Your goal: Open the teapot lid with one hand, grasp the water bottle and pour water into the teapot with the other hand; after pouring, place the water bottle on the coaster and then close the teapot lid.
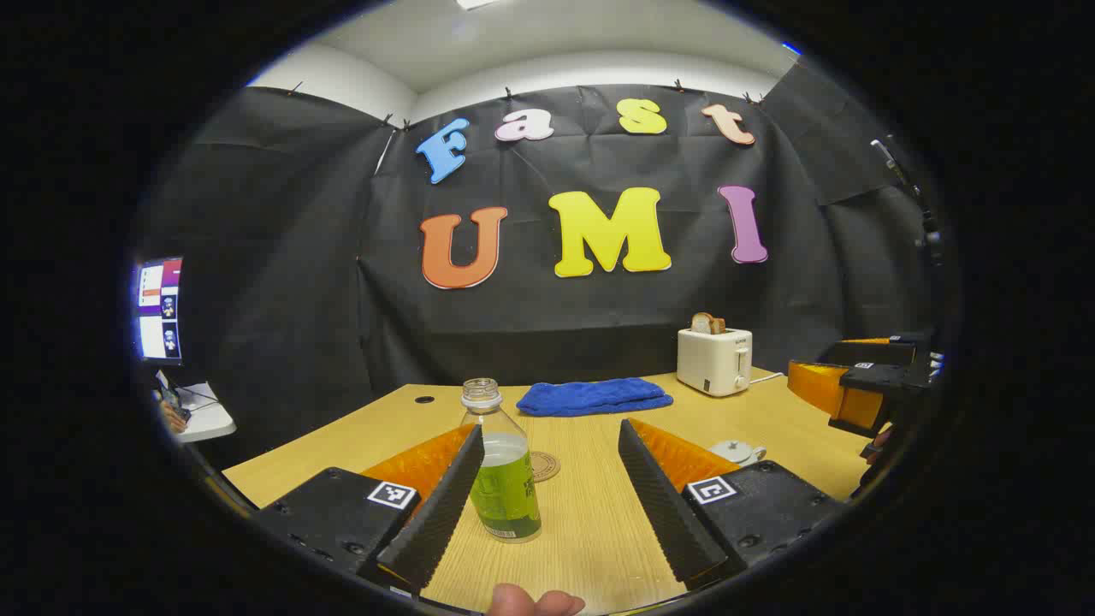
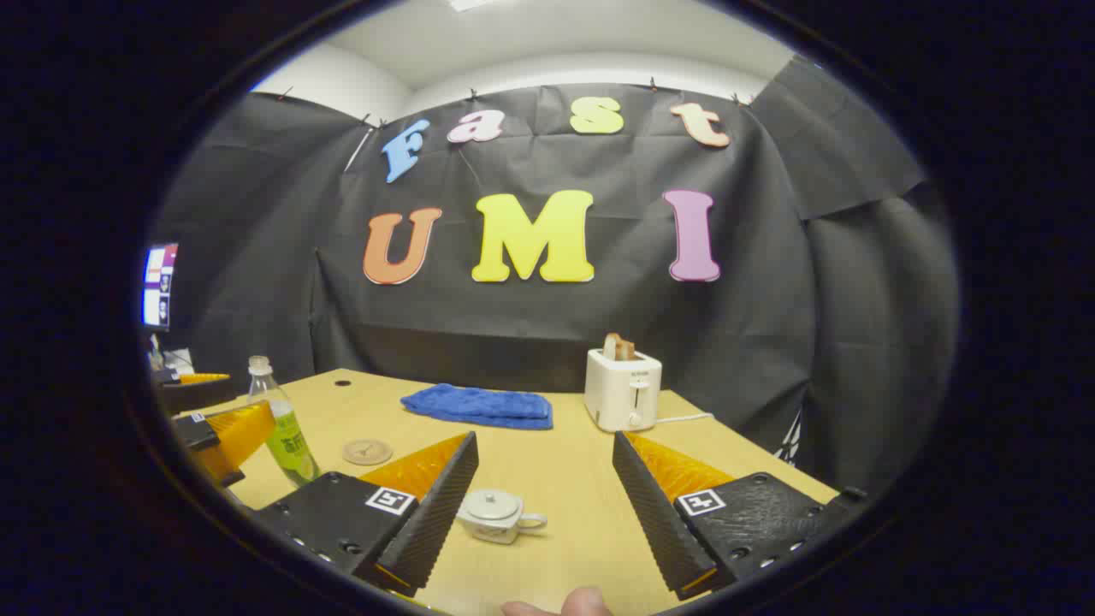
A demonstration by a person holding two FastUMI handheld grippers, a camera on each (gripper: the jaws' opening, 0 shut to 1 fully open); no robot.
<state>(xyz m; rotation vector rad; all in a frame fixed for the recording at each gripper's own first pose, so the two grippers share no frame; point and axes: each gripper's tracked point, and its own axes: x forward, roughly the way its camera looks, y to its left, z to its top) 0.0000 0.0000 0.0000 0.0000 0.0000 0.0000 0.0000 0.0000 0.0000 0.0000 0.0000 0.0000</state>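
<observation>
Between the wide-open jaws of the left gripper [image 1: 547, 505], in the left gripper view, stands an uncapped water bottle [image 1: 503, 466] with a green label, upright, ungripped, before the coaster [image 1: 544, 466]. Right gripper view: right gripper [image 2: 543, 513] gapes empty; small white lidded teapot [image 2: 496, 514] sits on the surface [image 2: 556, 479].

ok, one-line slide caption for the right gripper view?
Open right gripper poised over the lidded teapot on the table.

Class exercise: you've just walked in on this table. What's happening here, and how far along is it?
A person holds a gripper in each hand, both open. The left gripper is lined up on the uncapped water bottle, which stands by the round coaster. The right gripper faces the small white teapot, whose lid is on. Nothing is gripped or poured yet. A blue towel and toaster sit behind.
</observation>
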